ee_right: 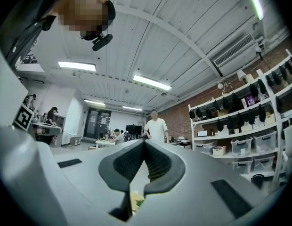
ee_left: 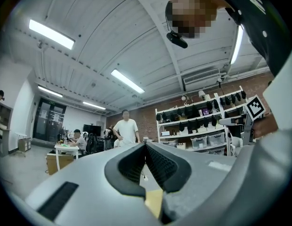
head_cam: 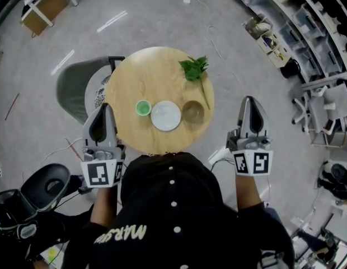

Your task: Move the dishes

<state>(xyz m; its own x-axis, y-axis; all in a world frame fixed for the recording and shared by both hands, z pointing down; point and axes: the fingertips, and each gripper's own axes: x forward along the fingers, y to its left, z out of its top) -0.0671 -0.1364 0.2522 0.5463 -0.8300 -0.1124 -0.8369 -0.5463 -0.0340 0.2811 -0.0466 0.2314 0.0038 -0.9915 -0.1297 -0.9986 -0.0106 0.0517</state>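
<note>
While I held both tools out level, the head view showed the dishes in a row across the near half of the round surface. A green cup, a white plate and a brown bowl lay just beside one another, with a leafy sprig beyond the bowl. The row ran from side to side between my hands. My left tool hung at the surface's left edge, nearest the cup, and my right tool stood off the right edge, well apart from the bowl.

In the left gripper view, the left tool was closed on nothing and aimed across the room at shelves.

The right gripper view showed the right tool closed and empty too. No dish lay ahead of either tool, so I judged that any reach would have to turn inward and down.
</note>
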